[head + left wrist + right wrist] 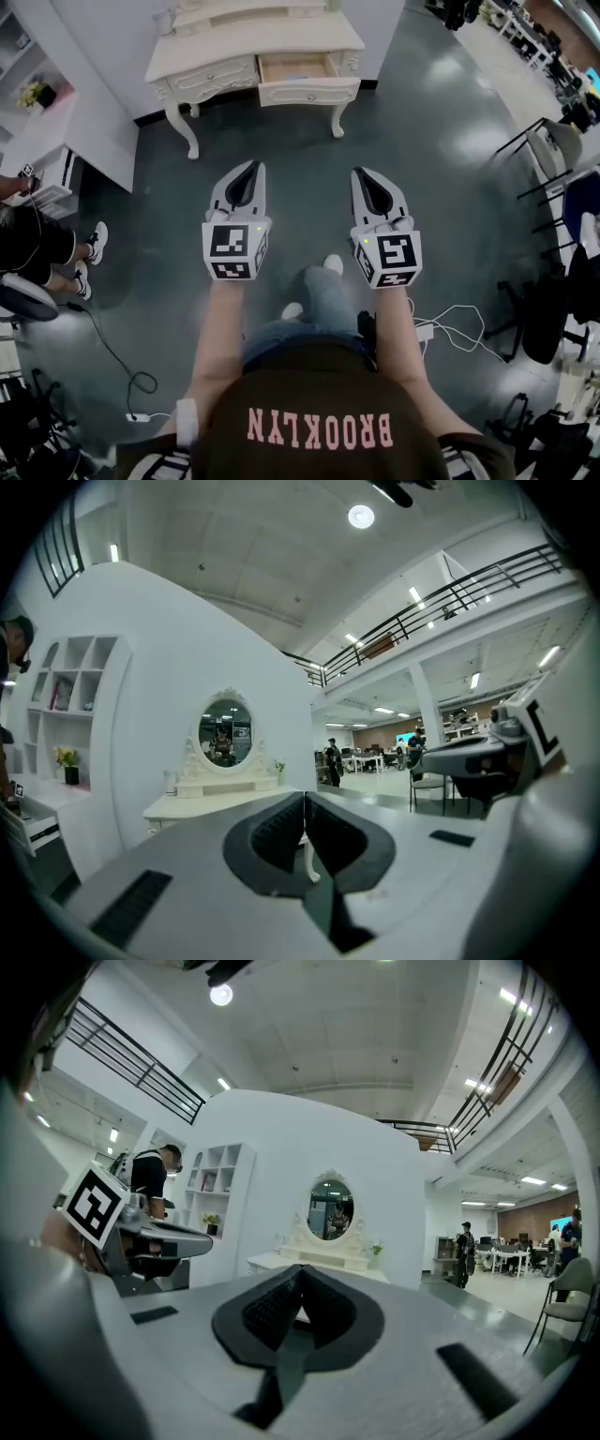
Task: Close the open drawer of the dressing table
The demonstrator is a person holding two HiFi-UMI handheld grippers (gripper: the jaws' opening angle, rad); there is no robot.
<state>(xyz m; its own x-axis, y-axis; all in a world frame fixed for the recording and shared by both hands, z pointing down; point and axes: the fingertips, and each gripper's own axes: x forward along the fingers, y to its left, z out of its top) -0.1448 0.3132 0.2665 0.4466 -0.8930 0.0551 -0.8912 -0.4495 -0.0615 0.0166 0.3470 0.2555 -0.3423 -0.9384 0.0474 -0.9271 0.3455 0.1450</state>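
Bright ceiling lights, floor (450, 122) glare, fisheye-warped edges

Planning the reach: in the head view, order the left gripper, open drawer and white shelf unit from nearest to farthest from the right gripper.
From the right gripper:
1. left gripper, close beside it on the left.
2. open drawer, ahead in the dressing table.
3. white shelf unit, far off to the left.

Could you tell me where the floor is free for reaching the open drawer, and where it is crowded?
The floor between the left gripper, right gripper and the open drawer is bare. Crowded: a person's legs and a cable at left; chairs and white cables at right.
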